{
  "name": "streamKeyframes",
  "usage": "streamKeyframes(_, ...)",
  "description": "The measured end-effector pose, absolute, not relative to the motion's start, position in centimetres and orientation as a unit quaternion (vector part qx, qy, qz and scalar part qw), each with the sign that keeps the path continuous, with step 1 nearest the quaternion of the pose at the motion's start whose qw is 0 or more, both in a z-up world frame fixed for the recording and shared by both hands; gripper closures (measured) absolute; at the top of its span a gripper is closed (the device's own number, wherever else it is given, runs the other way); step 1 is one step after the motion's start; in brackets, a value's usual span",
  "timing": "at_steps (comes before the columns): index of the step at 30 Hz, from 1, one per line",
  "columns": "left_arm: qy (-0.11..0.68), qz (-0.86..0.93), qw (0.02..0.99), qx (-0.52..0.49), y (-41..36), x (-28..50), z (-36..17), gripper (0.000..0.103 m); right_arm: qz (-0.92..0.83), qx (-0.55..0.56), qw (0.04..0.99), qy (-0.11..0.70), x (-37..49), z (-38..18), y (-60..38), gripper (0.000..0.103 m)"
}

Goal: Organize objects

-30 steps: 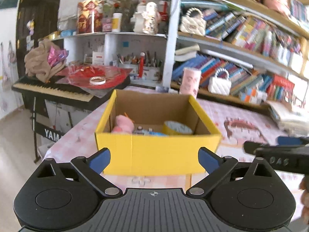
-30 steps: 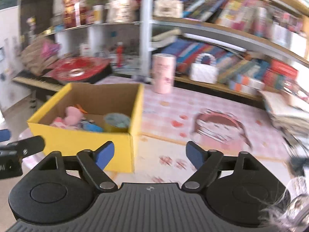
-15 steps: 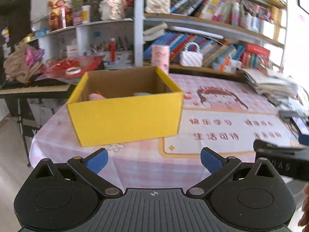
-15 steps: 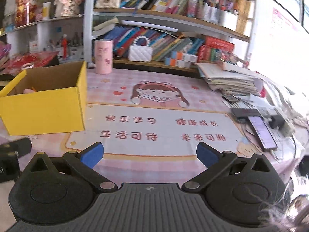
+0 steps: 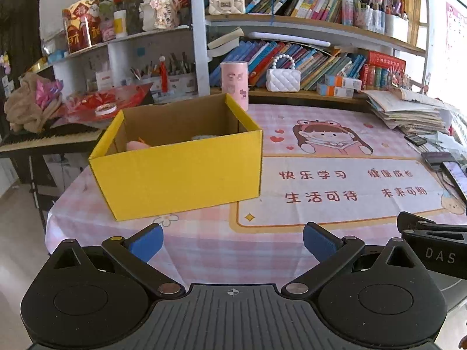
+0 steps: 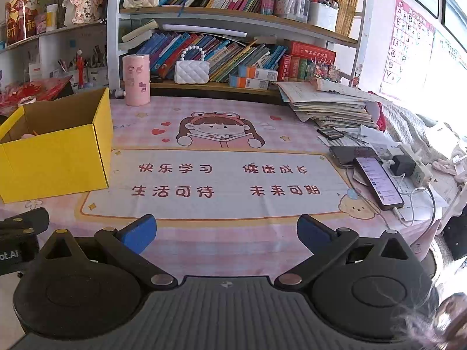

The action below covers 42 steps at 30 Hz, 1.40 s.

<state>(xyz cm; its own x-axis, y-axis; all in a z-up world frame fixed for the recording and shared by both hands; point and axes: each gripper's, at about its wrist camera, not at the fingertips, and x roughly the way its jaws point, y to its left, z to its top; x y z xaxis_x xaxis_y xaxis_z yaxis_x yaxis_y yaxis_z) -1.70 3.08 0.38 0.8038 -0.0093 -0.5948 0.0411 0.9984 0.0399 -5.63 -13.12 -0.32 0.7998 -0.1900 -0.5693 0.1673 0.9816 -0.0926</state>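
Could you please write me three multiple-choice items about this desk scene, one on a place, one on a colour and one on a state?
1. Where does the pink cylinder stand relative to the box?
A. inside it
B. behind it, near the shelf
C. in front of it, at the table edge

2. What colour is the box on the outside?
A. yellow
B. white
C. green

3. How is the right gripper?
A. shut on a phone
B. shut on nothing
C. open, with nothing between its fingers

Answers:
1. B: the right wrist view shows the cylinder on the tablecloth beyond the box's far corner, just before the bookshelf.
2. A: its outer walls are yellow in both views, the inside plain brown.
3. C: its blue pads stand wide apart over the bare tablecloth.
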Motion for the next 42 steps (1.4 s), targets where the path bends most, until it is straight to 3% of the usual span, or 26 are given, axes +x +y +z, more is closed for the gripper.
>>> streamKeyframes(42,0.34,0.026,0.939,0.035,1.3,-3.2,0.1,0.0,-0.095,-0.019,0.945,0.314,-7.4,-0.7,-13.5,0.0)
